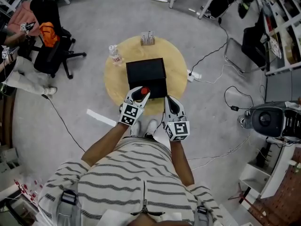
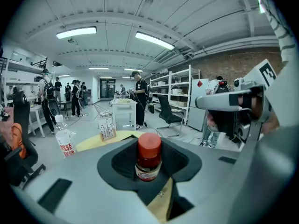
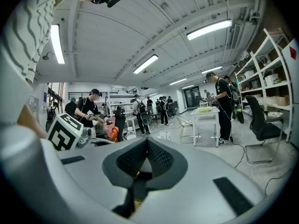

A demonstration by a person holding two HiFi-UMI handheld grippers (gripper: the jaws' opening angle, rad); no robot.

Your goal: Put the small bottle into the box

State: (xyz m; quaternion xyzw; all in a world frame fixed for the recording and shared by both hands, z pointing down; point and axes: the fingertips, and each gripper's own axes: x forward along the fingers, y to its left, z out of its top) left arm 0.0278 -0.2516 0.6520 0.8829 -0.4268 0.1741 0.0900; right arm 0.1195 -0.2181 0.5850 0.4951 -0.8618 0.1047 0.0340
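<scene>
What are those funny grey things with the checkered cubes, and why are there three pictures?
A person in a striped shirt holds a grabbing tool in each hand. One picture comes from a camera on the person's head, looking down. The other two come from cameras riding on each tool. On the round table sit a black box and, near the edge, a water bottle. The left tool pinches a small bottle with a red cap. The right tool is shut with nothing in it.

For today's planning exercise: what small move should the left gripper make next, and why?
Probably ease the small bottle forward, over the black box. The left gripper is shut on it, red cap up, at the box's near edge and seemingly not yet above its middle.
</scene>
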